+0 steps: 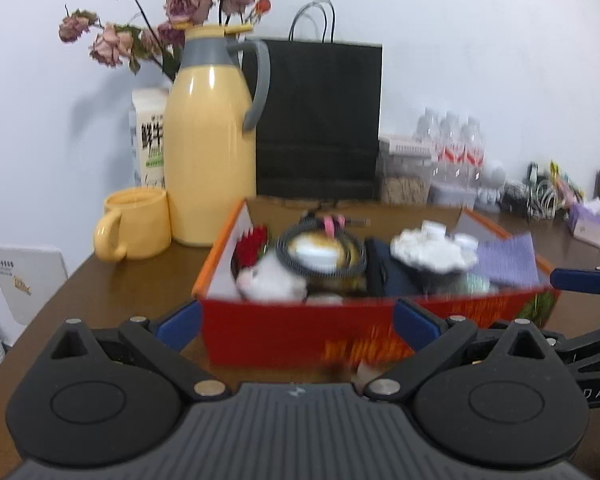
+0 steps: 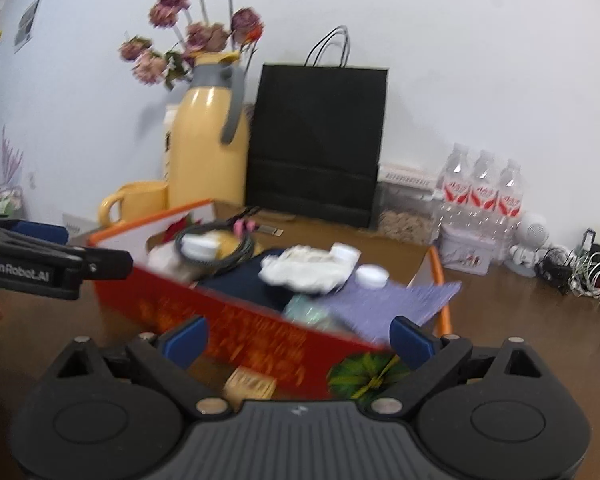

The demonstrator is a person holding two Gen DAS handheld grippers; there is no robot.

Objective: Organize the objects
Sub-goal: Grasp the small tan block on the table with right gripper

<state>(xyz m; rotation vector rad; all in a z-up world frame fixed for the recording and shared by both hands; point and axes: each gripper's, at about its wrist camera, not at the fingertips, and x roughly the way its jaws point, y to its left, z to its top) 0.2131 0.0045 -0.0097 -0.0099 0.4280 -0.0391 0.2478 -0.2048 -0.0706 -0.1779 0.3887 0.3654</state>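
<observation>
Thermos (image 1: 210,140) and black bag (image 1: 320,120) behind red box (image 1: 300,332)

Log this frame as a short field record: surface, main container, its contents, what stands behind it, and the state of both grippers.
surface: brown table
container: red box, open top
contents: coiled cable, white cloth, purple cloth, white jar lids
behind: yellow thermos, yellow mug, black paper bag
left gripper: jaws open, empty
right gripper: jaws open, empty
</observation>
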